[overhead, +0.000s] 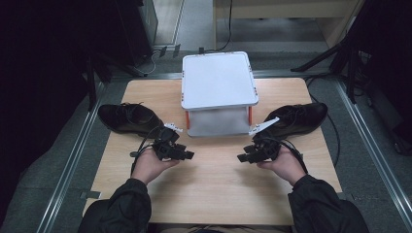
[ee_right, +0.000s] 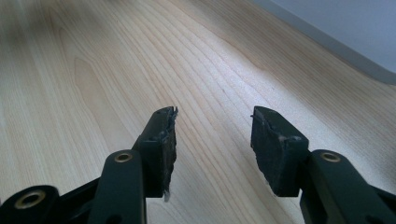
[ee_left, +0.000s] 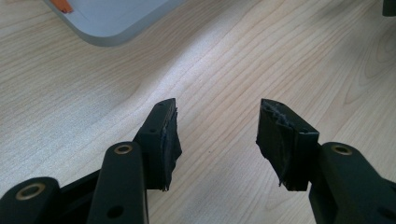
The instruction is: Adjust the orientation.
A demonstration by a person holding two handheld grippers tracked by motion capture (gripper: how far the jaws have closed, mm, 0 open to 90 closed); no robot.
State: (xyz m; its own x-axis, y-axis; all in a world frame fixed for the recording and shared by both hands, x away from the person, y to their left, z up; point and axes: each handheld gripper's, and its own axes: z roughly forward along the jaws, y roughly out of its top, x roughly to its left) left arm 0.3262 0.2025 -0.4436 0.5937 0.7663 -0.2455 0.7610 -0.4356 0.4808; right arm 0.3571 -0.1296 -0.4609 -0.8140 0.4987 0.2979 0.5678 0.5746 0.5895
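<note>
Black leather shoes: left shoe [overhead: 127, 118] and right shoe [overhead: 299, 117] flank a white rack [overhead: 218, 80], apparently two-tiered, on the worktop [overhead: 214, 194]. Left gripper [overhead: 187, 155] and right gripper [overhead: 241, 158] near them, jaws spread, empty.

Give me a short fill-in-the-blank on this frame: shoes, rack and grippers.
1. A black shoe lies on each side of the white ____, the left shoe and the right shoe.
2. The left gripper has its jaws ____.
3. Between the right gripper jaws there is ____.
4. Both shoes rest on the ____.

Missing words: rack; open; nothing; table
</note>
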